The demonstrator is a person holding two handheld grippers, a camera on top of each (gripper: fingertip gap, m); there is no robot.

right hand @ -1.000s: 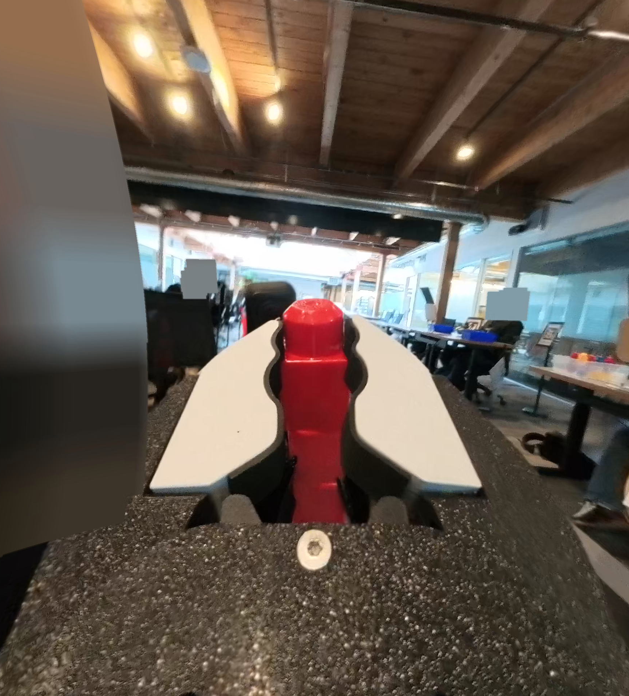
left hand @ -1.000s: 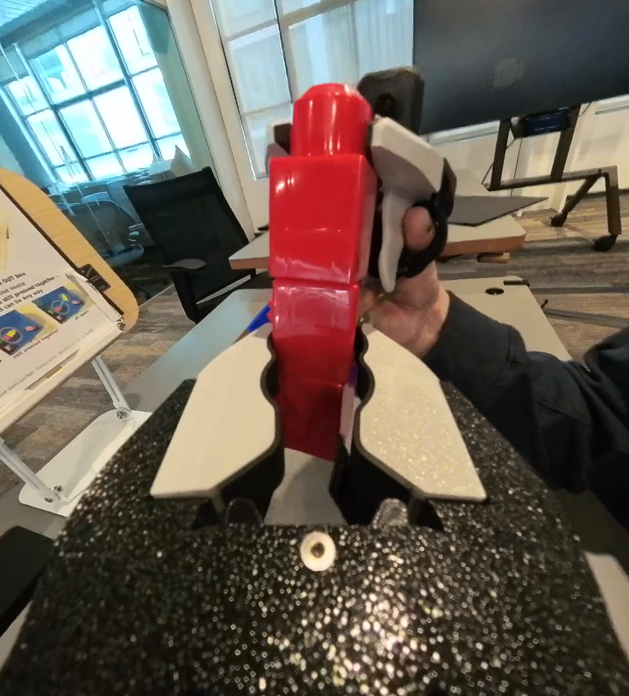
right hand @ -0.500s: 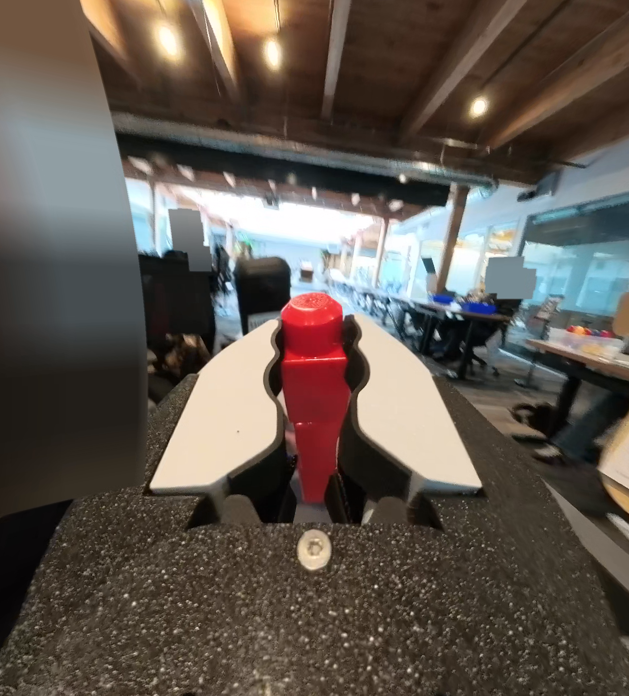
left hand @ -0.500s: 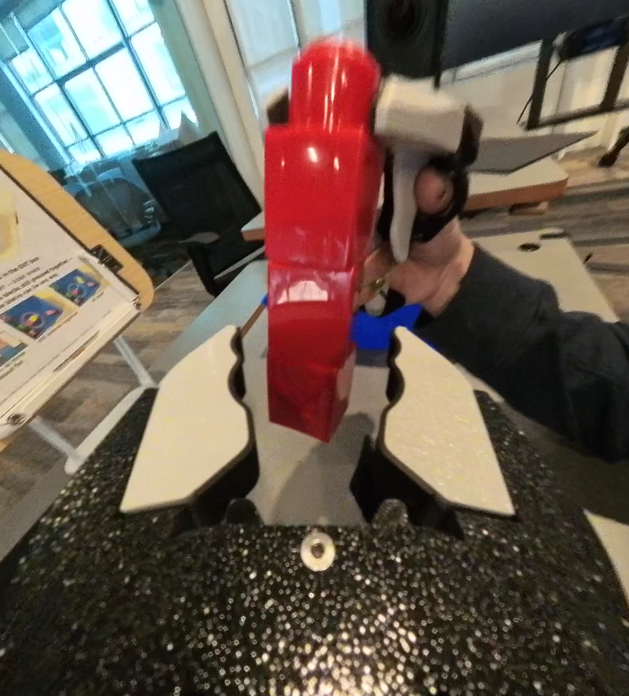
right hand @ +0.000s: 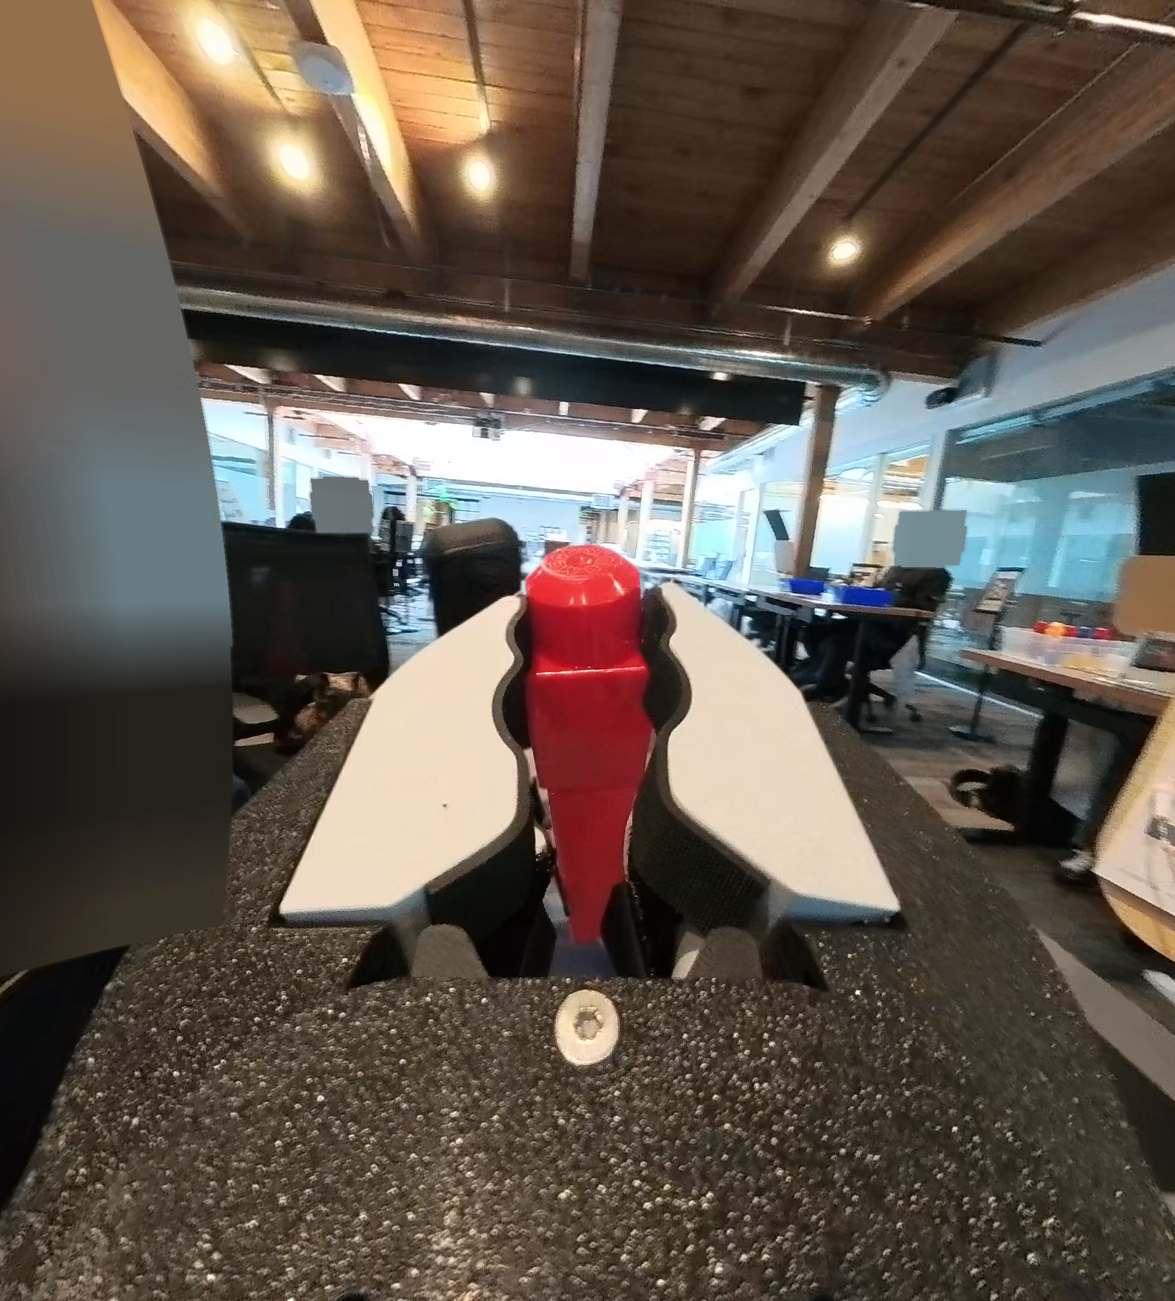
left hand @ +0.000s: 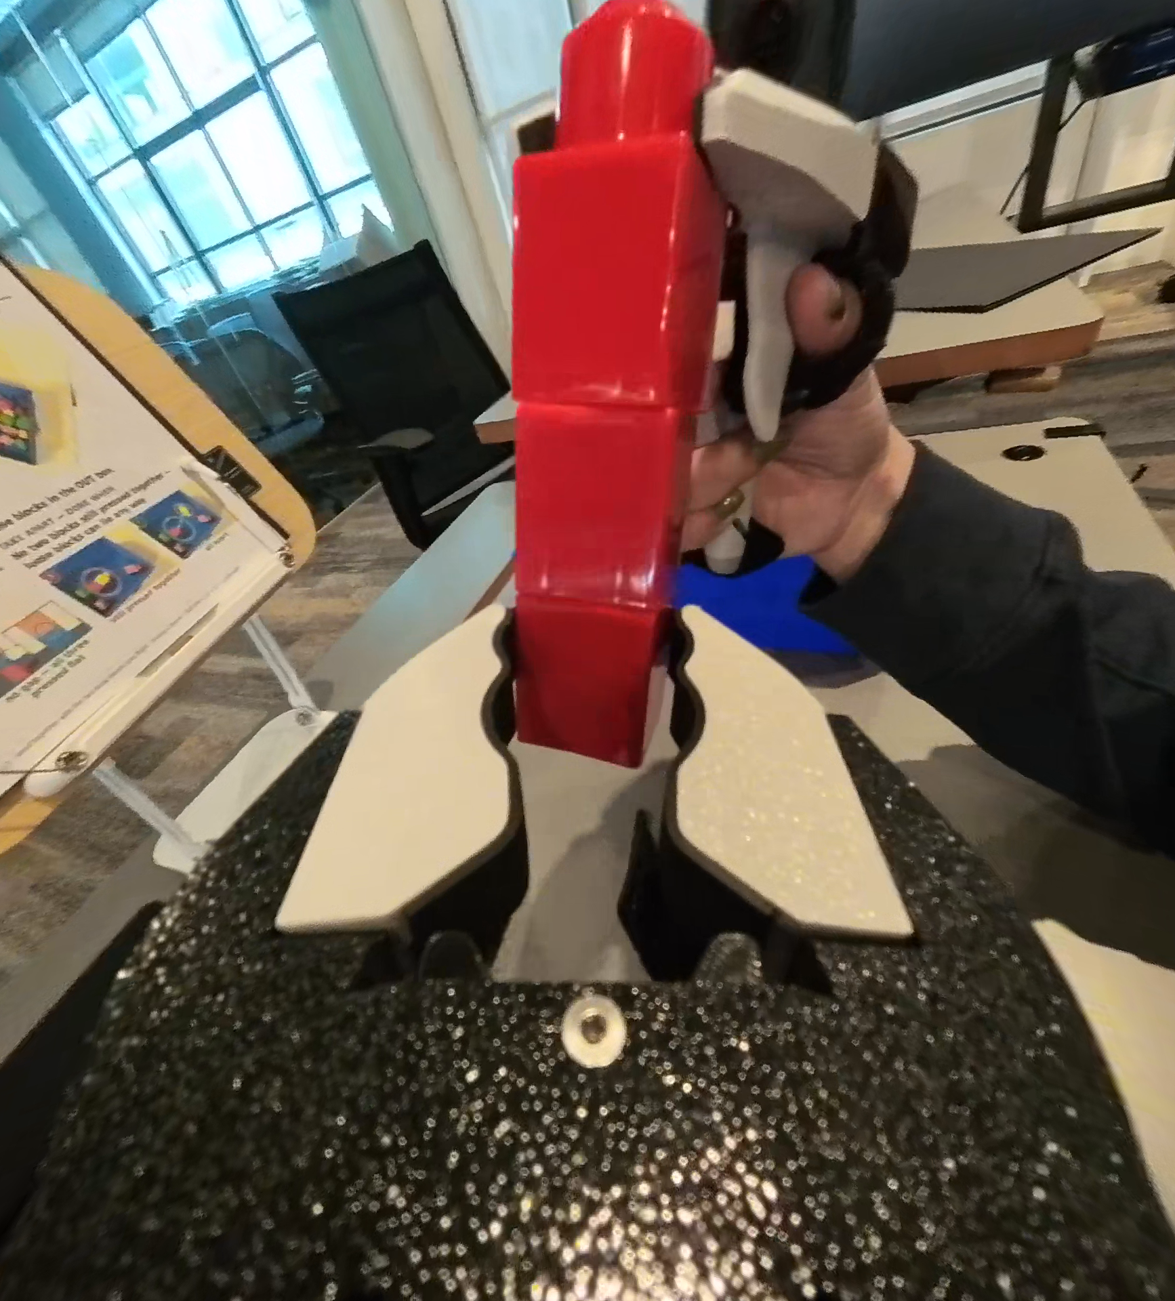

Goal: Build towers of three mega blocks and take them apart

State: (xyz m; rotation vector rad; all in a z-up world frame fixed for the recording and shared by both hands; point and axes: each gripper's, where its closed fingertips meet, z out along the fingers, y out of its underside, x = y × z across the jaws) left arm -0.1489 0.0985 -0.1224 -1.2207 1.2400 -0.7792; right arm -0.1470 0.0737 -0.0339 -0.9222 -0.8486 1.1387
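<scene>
A tower of three red mega blocks (left hand: pixel 606 352) stands upright in the air in the left wrist view. My left gripper (left hand: pixel 588 633) is closed around the bottom red block (left hand: pixel 585 676), with its fingertips against the block's sides. My right gripper (right hand: pixel 585 612) is shut on the top red block (right hand: pixel 581 676), whose round stud pokes out past the fingertips. The right gripper also shows in the left wrist view (left hand: pixel 775 162), clamped on the top of the tower and held by a hand in a dark sleeve.
A grey table (left hand: pixel 1098 486) lies below the tower, with a blue object (left hand: pixel 761 612) on it behind the blocks. An instruction board on a stand (left hand: pixel 78 507) is at the left. Office chairs and desks fill the background. The tips of one gripper are about 9 cm away from the tips of the other.
One second ago my left gripper held the tower's lower part. Half a second ago it was open. Now it has closed again, only on the bottom block. The right gripper kept its hold.
</scene>
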